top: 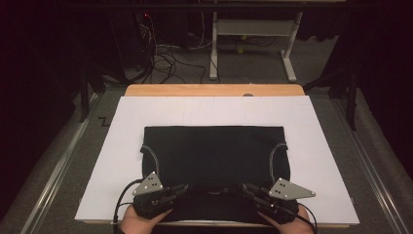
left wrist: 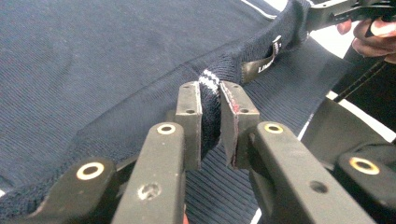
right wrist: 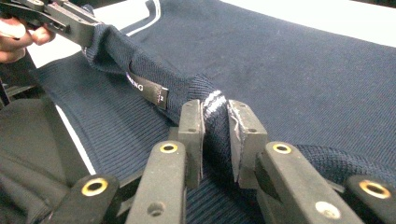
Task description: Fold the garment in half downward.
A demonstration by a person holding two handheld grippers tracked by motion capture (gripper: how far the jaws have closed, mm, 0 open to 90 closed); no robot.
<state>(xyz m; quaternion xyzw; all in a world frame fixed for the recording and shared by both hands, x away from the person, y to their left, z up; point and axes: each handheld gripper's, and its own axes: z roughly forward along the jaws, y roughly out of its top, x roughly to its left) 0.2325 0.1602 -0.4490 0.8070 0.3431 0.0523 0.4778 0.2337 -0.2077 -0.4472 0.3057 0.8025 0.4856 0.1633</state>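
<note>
1. A dark navy knit garment (top: 214,153) lies flat on a white sheet (top: 311,146), its broad body spread in a rough rectangle, with a thin pale stripe curving down each side.
2. The fabric is a fine, even knit across the body; nearer the neck, in the two gripper views, it turns to a coarser ribbed band (left wrist: 280,88).
3. The neck edge is a thick rolled rib with short white stripes (left wrist: 208,80) woven across it. A small dark woven label (right wrist: 148,91) with pale lettering is sewn just beside that edge.
4. The left gripper (left wrist: 210,116) pinches the neck edge right at the white stripes, its two flat metal pads drawn narrow with the knit squeezed between them.
5. The right gripper (right wrist: 215,130) grips the same neck edge a little further along, at another set of white stripes, its pads likewise close together on the rib.
6. In the high view both grippers sit at the garment's near edge, the left (top: 182,189) and the right (top: 246,189) pointing inward towards each other, each topped by a grey three-cornered plate.
7. A hand (top: 139,223) holds each gripper from the near side of the garment.
8. The white sheet covers a wooden table (top: 214,90), whose bare edge shows beyond the garment's far side.
</note>
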